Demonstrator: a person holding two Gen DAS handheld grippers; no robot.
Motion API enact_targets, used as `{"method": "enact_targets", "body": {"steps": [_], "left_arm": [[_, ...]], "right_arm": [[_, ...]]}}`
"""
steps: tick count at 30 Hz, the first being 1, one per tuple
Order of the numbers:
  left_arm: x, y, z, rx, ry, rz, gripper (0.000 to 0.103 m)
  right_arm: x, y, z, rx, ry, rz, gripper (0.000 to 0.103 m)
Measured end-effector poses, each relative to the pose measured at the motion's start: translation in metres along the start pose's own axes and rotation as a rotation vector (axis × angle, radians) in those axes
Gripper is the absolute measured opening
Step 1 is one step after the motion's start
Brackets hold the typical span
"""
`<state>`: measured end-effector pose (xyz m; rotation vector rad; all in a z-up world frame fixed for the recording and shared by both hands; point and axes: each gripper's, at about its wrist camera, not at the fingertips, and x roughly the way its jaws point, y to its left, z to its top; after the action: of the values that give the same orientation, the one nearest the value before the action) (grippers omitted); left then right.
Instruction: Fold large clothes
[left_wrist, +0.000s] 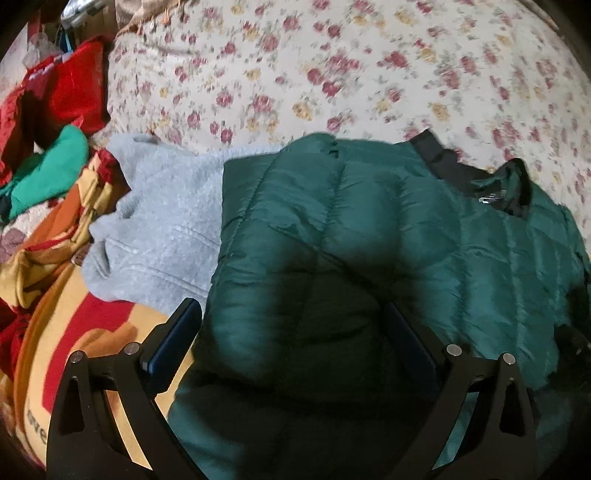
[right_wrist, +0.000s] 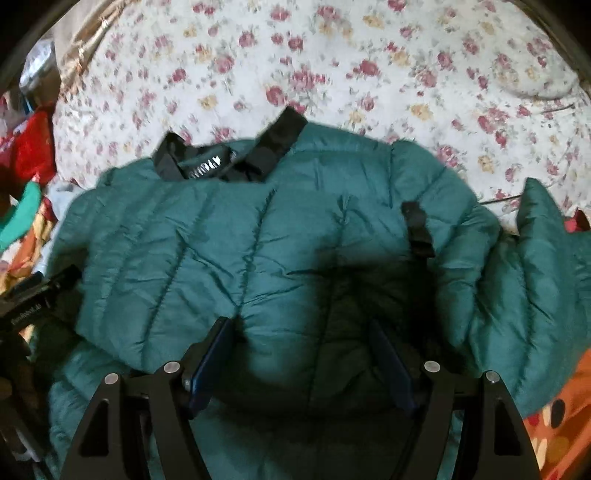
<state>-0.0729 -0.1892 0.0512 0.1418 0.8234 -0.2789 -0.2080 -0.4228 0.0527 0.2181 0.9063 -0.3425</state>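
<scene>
A dark green quilted puffer jacket (left_wrist: 369, 236) with a black collar (left_wrist: 447, 162) lies on the bed. My left gripper (left_wrist: 291, 314) is open just above its left part, fingers wide apart, holding nothing. In the right wrist view the jacket (right_wrist: 221, 240) fills the middle, collar (right_wrist: 229, 158) at the far side, a sleeve (right_wrist: 543, 258) spread to the right. My right gripper (right_wrist: 301, 328) is open over the jacket's lower body, empty. The left gripper's body shows at the right view's left edge (right_wrist: 33, 299).
A floral quilt (left_wrist: 351, 74) covers the bed behind the jacket. A grey fleece garment (left_wrist: 159, 225) lies left of it. Red, green and striped orange-yellow clothes (left_wrist: 55, 155) pile at the left. An orange dotted fabric (right_wrist: 565, 424) lies at the lower right.
</scene>
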Motion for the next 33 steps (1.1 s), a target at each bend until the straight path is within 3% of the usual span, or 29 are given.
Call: {"method": "enact_targets", "body": {"steps": [3, 6, 24, 33], "left_arm": [[-0.020, -0.004, -0.004, 0.017, -0.032, -0.018, 0.099], [-0.040, -0.008, -0.006, 0.018, -0.048, -0.041, 0.099], [-0.118, -0.047, -0.011, 0.071, -0.138, -0.102, 0.099], [-0.118, -0.076, -0.016, 0.095, -0.084, -0.167, 0.099]], "right_arm": [[-0.025, 0.000, -0.003, -0.007, -0.040, -0.001, 0.074], [-0.043, 0.002, -0.004, -0.016, -0.066, -0.018, 0.082], [-0.104, -0.027, -0.015, 0.031, -0.122, -0.070, 0.082], [-0.117, -0.071, -0.024, 0.071, -0.129, -0.135, 0.082]]}}
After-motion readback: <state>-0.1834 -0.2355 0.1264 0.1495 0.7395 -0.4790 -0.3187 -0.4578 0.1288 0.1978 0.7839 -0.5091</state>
